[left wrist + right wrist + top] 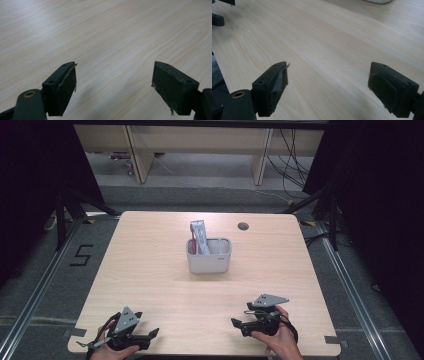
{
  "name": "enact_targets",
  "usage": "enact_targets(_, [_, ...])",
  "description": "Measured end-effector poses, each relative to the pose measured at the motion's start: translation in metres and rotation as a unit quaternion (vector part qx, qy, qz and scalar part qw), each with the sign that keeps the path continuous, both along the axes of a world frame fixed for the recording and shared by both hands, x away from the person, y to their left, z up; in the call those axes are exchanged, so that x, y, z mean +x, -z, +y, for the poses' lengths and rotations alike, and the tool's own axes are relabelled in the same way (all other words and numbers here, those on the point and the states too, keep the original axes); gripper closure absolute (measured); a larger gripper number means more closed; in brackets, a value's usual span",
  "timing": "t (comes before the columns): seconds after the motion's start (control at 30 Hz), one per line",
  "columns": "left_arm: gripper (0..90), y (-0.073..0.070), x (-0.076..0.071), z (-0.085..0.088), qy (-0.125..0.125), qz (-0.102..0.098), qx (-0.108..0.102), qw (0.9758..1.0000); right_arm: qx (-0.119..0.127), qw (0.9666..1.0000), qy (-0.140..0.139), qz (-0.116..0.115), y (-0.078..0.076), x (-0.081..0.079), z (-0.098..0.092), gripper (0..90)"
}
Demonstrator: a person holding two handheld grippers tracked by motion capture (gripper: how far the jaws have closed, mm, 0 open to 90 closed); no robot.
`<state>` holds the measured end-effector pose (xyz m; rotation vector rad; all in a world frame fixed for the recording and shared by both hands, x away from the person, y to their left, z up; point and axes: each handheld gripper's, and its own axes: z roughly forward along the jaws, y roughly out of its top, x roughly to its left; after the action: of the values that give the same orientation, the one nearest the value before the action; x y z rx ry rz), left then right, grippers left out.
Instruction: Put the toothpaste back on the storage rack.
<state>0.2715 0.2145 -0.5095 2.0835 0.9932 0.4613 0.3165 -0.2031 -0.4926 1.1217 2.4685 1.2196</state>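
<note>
Wood table point(150, 270) w/ a grey two-slot holder point(209, 260) at centre, a tube point(200, 236) upright in its left slot; left gripper point(150, 336) & right gripper point(237, 325) rest near the front edge, both spread wide, holding nothing—likely start, next reach fwd to the tube.

Light wood-grain table point(150, 270), rounded corners, round cable hole point(243, 226) near far edge. On it: one grey two-compartment holder point(209, 261) mid-table, towards the far side. My two hand-held grippers sit at the near edge, rest is bare wood.
</note>
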Motion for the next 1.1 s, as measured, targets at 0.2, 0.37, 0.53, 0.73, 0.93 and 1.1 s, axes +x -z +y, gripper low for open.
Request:
enact_targets(0.2, [19.3, 0.001, 0.000, 0.000, 0.001, 0.001, 0.001, 1.0000, 0.000, 0.9999, -0.006, 0.011, 0.002, -0.006, 0.001, 17.1])
enact_targets(0.37, [19.1, 0.001, 0.000, 0.000, 0.001, 0.002, 0.001, 1.0000, -0.011, 0.9998, -0.015, 0.002, 0.003, -0.011, -0.001, 17.0])
enact_targets(0.53, [18.8, 0.000, 0.000, 0.000, 0.002, 0.001, 0.002, 1.0000, -0.016, 0.9998, -0.010, 0.004, 0.005, -0.017, -0.003, 16.9])
enact_targets(0.73, [18.7, -0.001, 0.000, 0.001, -0.002, 0.004, 0.004, 1.0000, -0.016, 0.9998, -0.005, 0.006, 0.006, -0.020, -0.010, 16.9])
enact_targets(0.93, [18.7, 0.000, -0.001, 0.000, -0.003, 0.004, 0.003, 1.0000, -0.017, 0.9998, -0.006, 0.003, 0.006, -0.022, -0.018, 16.9])
enact_targets(1.1, [18.7, 0.000, 0.000, 0.001, -0.005, 0.001, 0.008, 1.0000, -0.014, 0.9998, -0.008, 0.010, 0.006, -0.024, -0.022, 17.0])
